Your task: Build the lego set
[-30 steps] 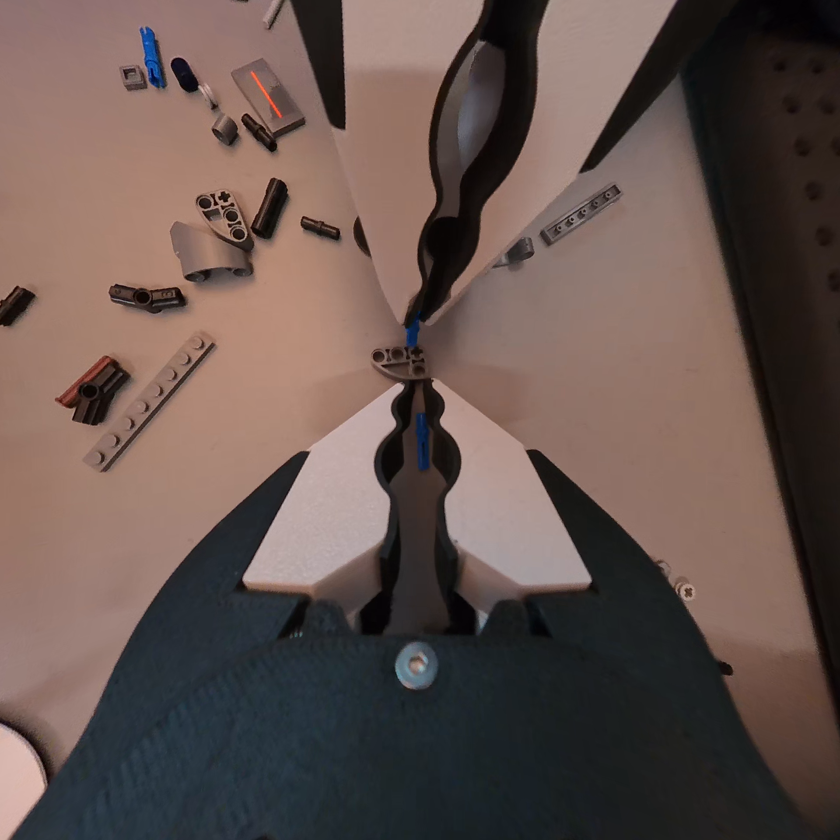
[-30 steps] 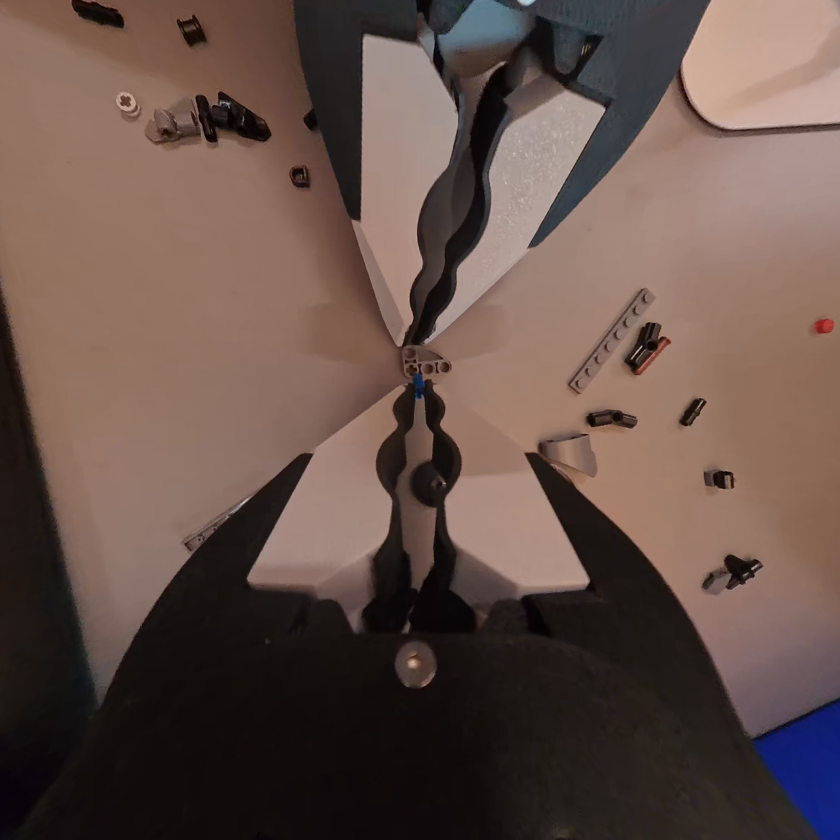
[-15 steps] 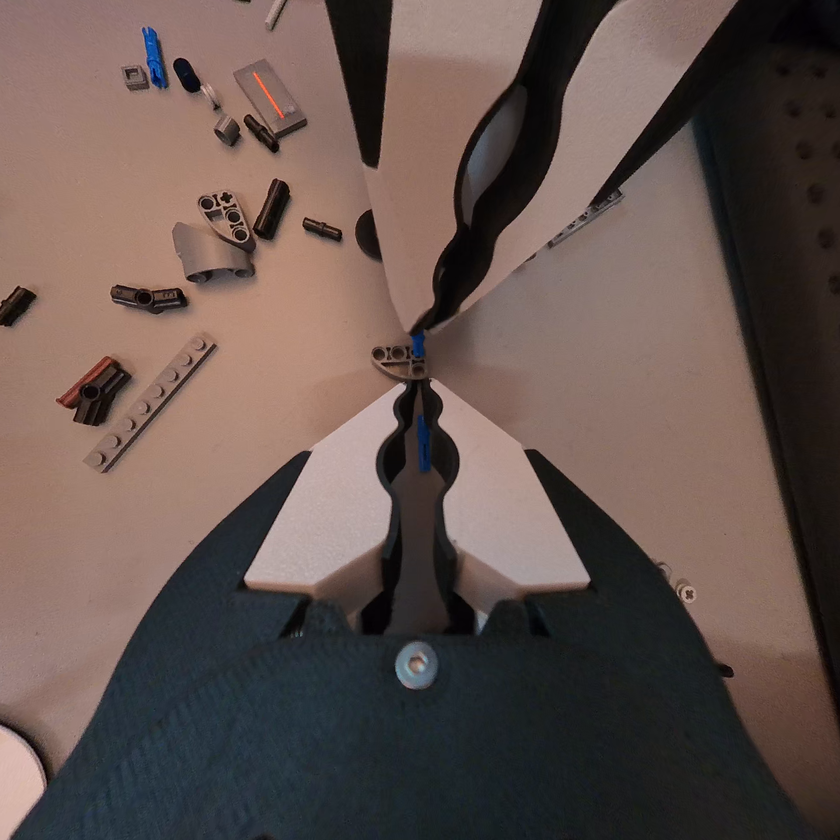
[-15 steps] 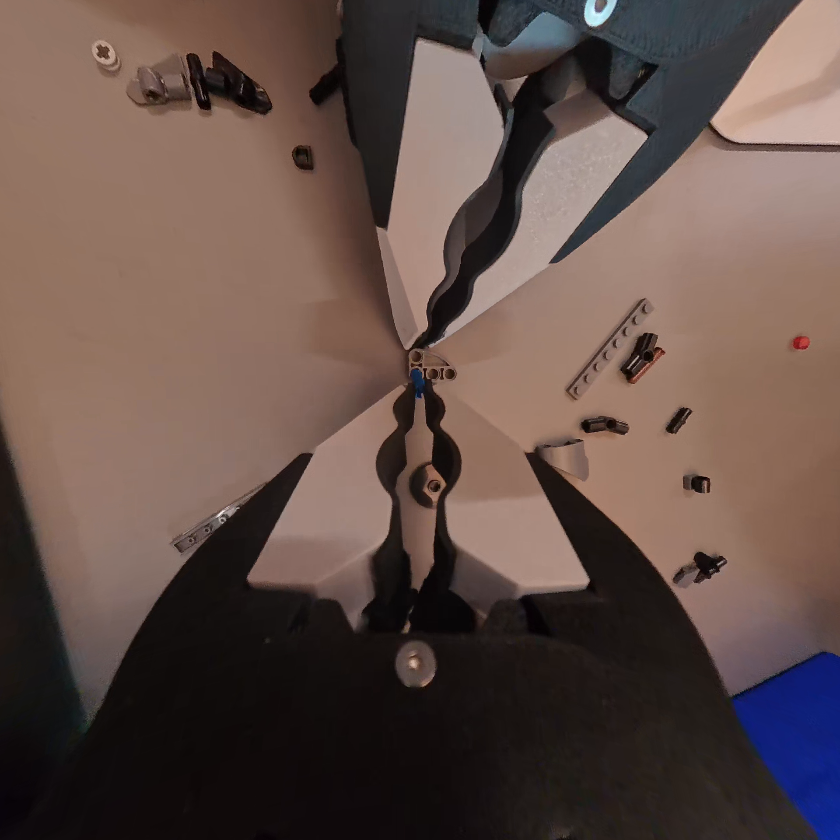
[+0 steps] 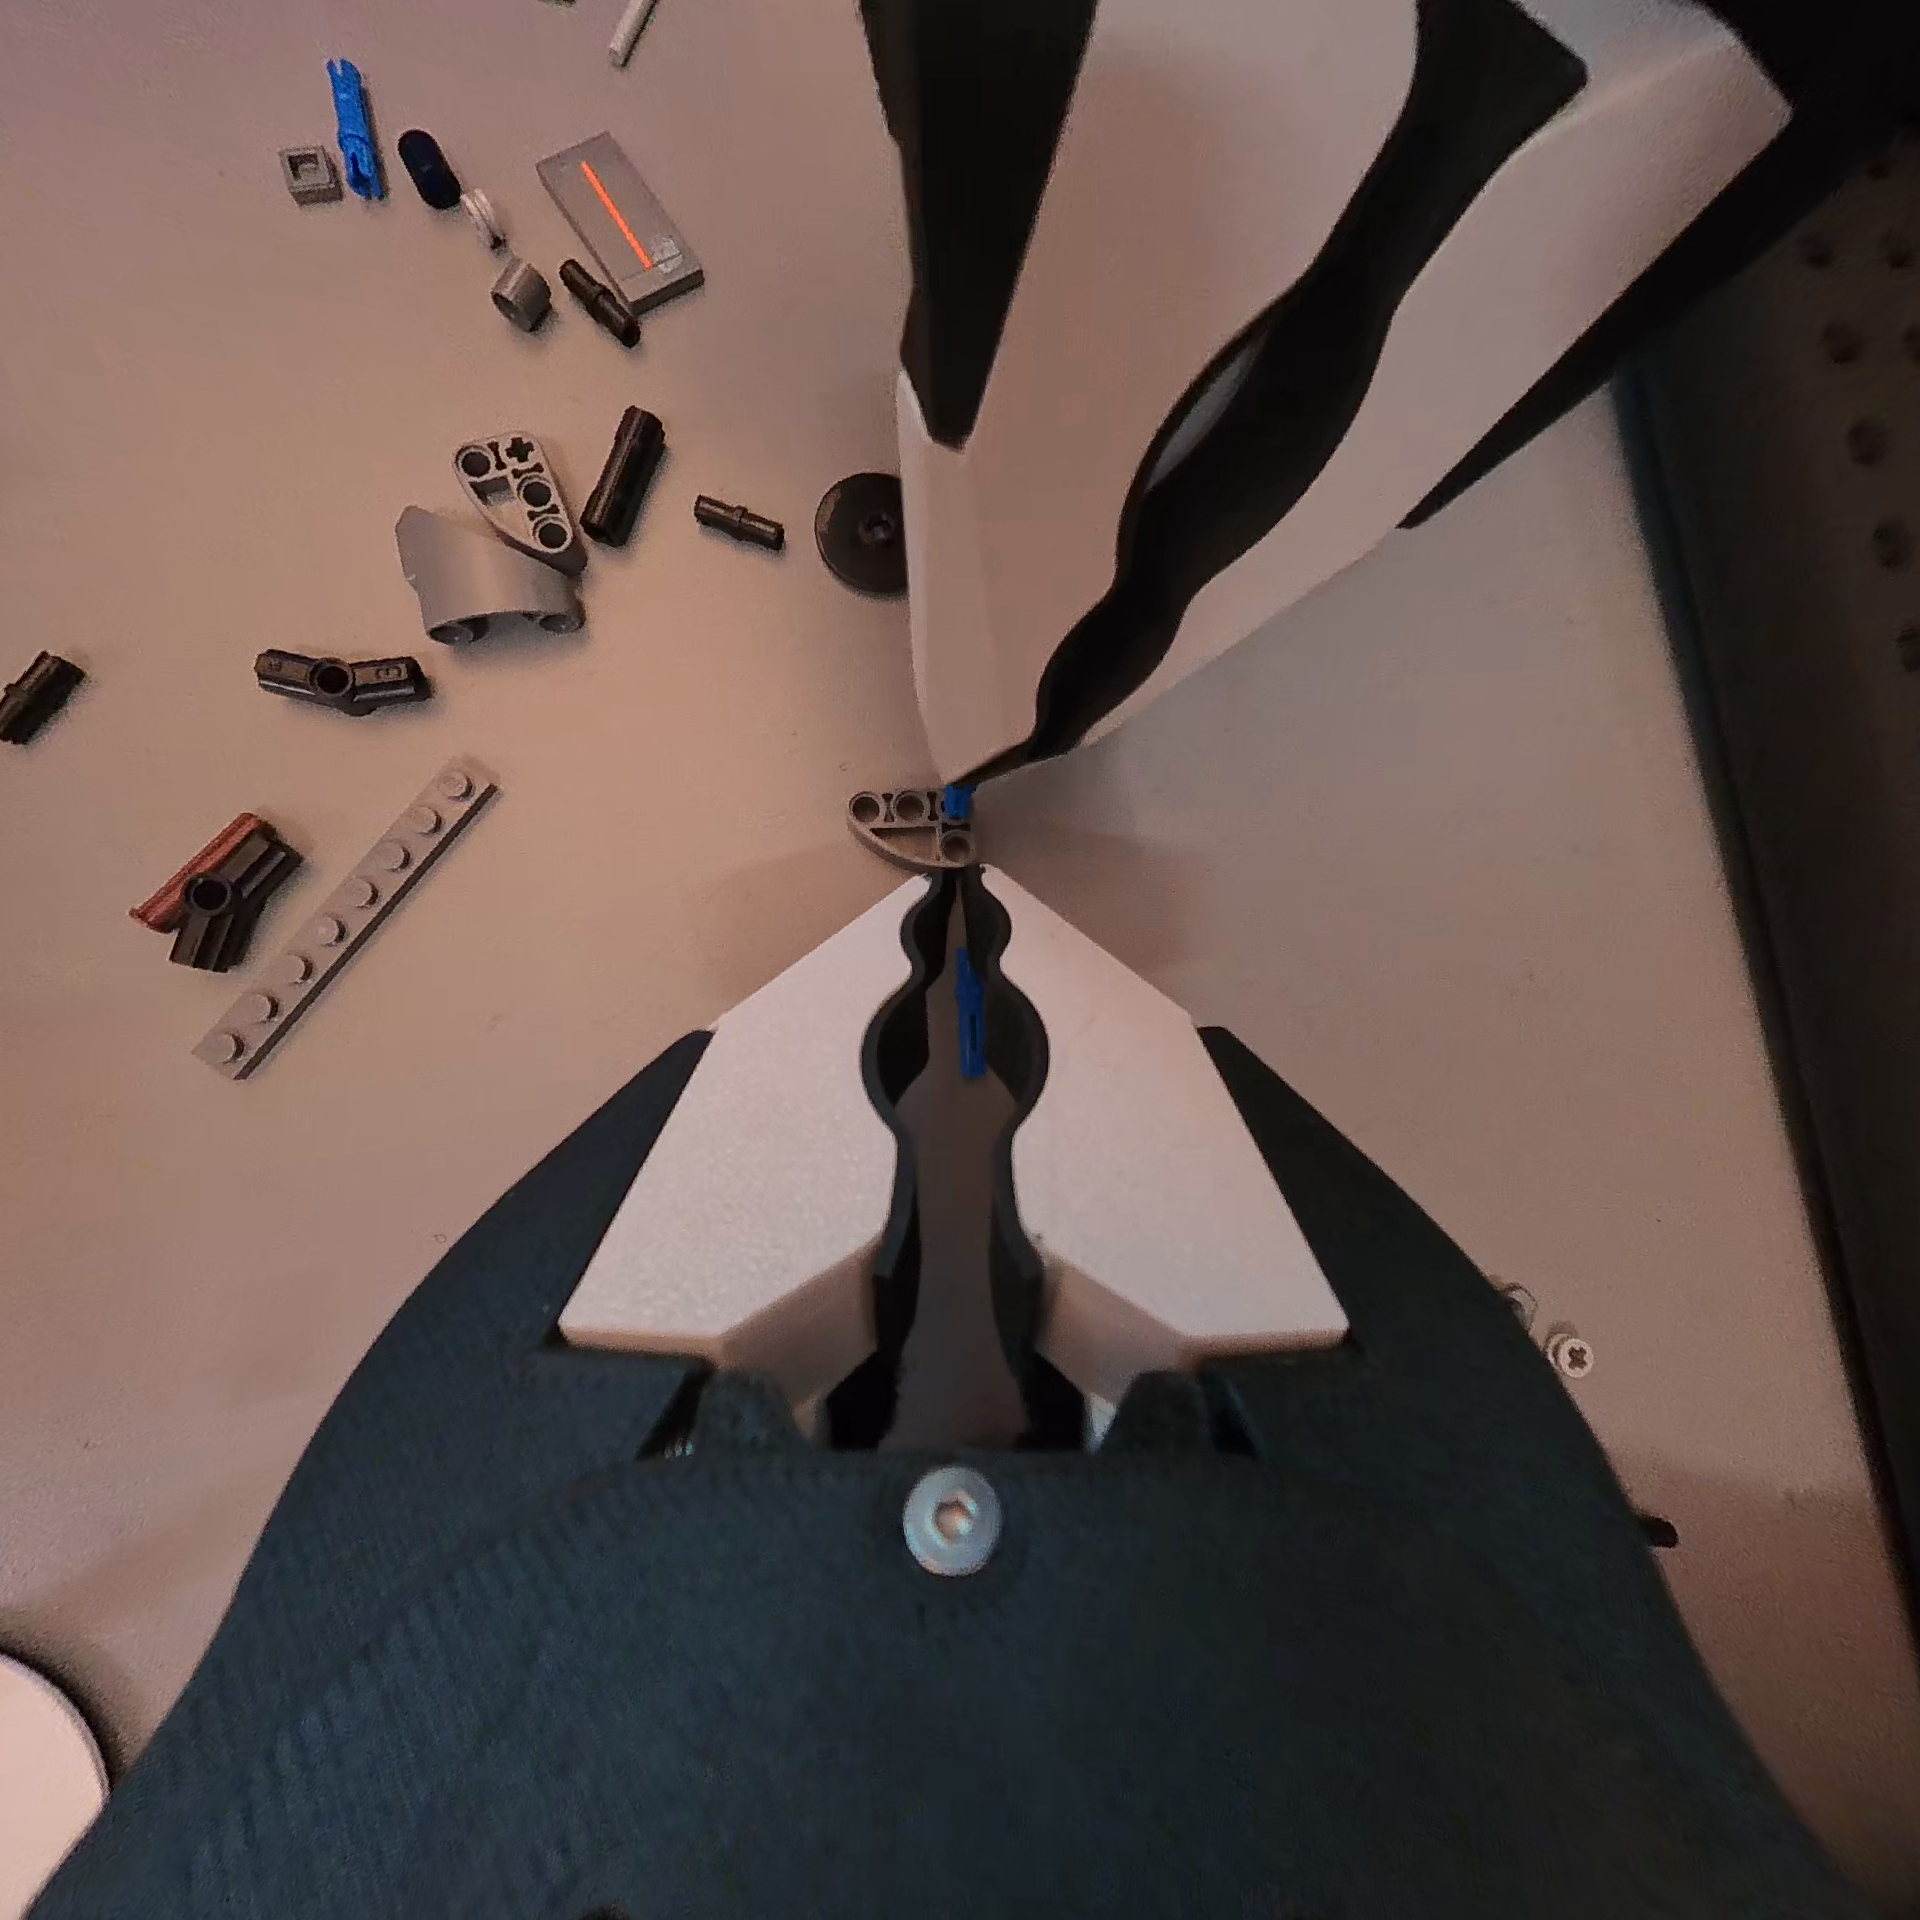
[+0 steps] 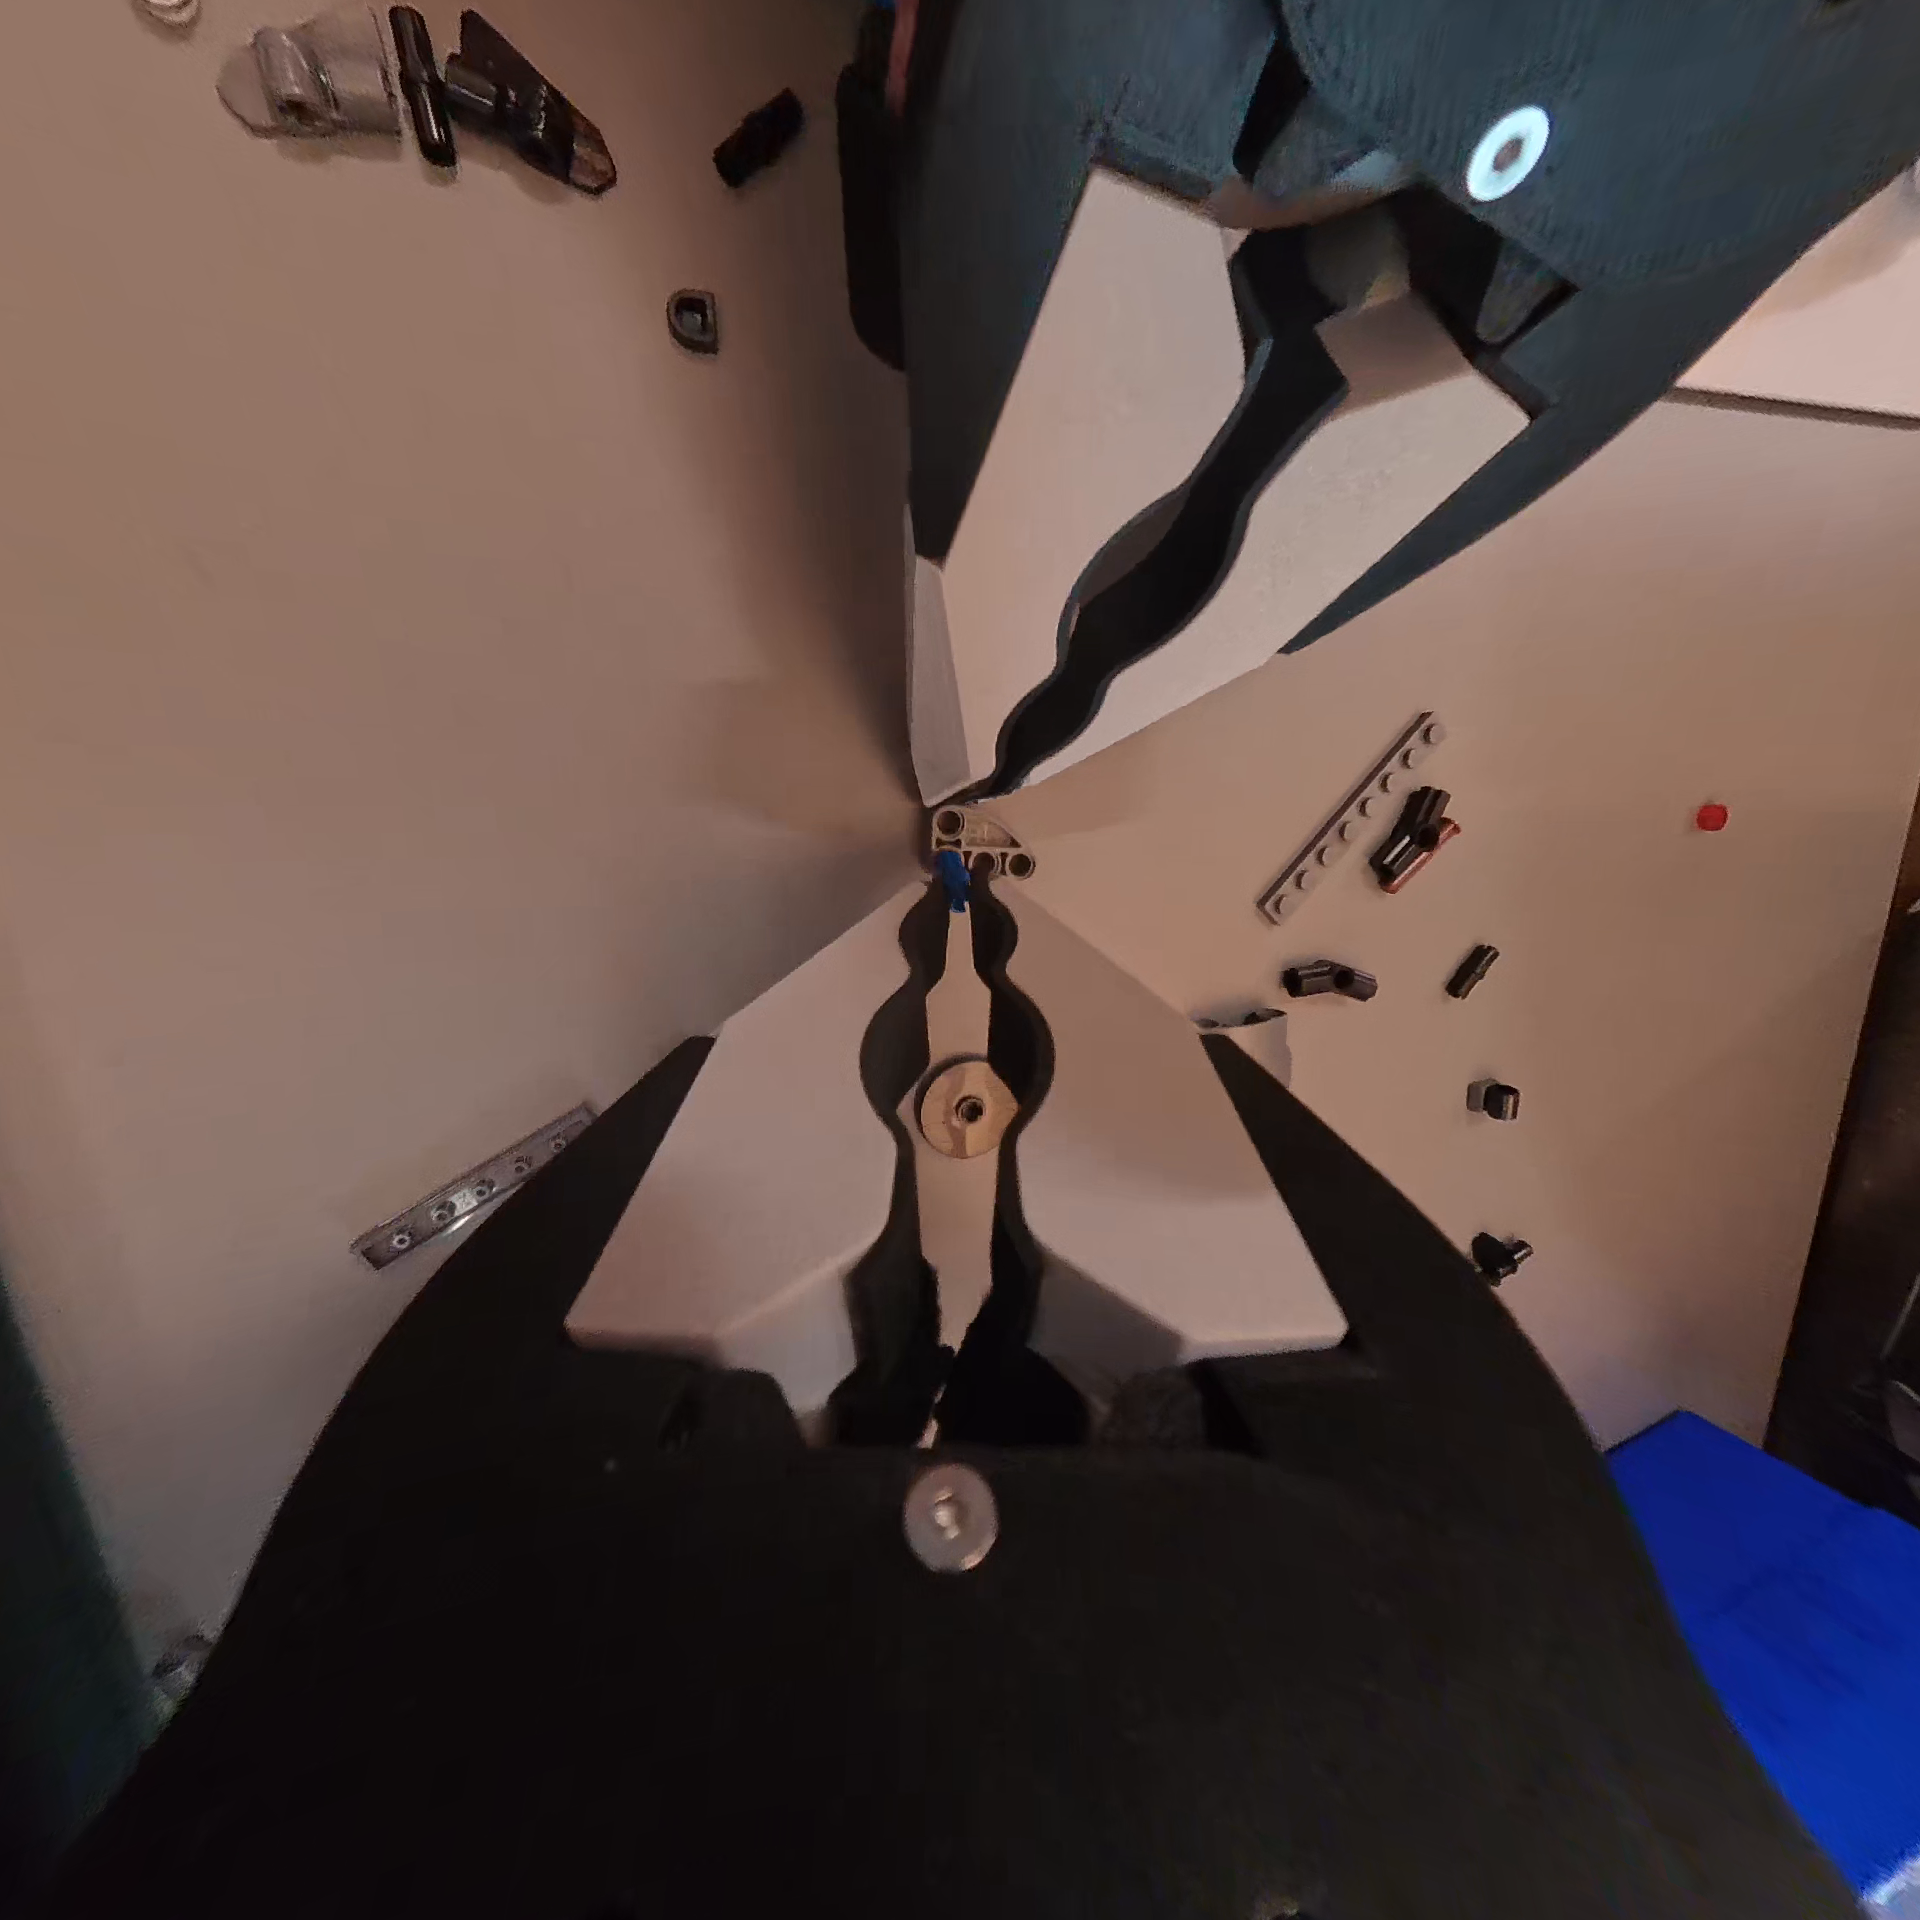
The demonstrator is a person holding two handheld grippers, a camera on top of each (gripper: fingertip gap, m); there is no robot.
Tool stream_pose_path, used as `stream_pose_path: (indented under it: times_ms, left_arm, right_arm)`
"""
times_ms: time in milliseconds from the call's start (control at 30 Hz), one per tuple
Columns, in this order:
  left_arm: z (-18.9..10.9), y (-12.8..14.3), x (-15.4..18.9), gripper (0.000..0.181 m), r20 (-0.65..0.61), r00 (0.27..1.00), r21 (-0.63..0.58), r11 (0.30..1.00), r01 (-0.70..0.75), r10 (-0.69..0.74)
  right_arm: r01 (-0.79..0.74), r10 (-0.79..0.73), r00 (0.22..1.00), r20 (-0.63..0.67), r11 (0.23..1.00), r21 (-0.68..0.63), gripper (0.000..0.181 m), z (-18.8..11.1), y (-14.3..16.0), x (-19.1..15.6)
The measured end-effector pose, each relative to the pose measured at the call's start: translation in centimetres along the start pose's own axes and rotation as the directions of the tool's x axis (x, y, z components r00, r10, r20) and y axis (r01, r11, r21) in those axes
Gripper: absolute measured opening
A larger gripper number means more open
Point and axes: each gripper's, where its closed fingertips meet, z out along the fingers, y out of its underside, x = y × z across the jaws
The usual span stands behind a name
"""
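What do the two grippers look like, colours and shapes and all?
Both look alike. The left gripper has a dark ribbed plastic body that forks into two prongs, each carrying a white wedge-shaped finger lined with a wavy black pad. A silver screw sits in the middle of the body. The right gripper has the same build, with a blacker body. No cables or sleeves show.

— Where's the quarter-ellipse liftarm (image 5: pixel 912 833)?
— Between both grippers' fingertips, above the surface (image 5: pixel 1351 1039); the pin (image 5: pixel 958 800) sits in its right end.
— And the studded plate (image 5: pixel 348 920)?
— Far left, with a connector (image 5: pixel 223 902) beside it.
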Motion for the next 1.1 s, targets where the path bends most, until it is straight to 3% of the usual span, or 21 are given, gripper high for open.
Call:
stream_pose_path:
  times_ms: [300, 833, 1100]
  left_arm:
    - [0.01, -0.01, -0.01, 0.0, 0.001, 1.0, -0.001, 1.0, 0.0, 0.0]
    - [0.17, -0.17, 0.27, 0.001, -0.009, 1.0, -0.008, 1.0, 0.004, -0.004]
    - [0.26, -0.26, 0.28, 0.0, -0.013, 1.0, -0.003, 1.0, 0.006, -0.006]
  right_arm:
    - [-0.008, 0.008, 1.0, 0.01, 1.0, 0.03, 0.002, 0.07, -0.55, -0.1]
    - [-0.187, 0.182, 0.979, 0.087, 0.98, 0.062, 0.002, 0.03, -0.25, 0.34]
    - [-0.202, 0.197, 0.976, 0.09, 0.978, 0.044, 0.002, -0.05, 0.1, 0.33]
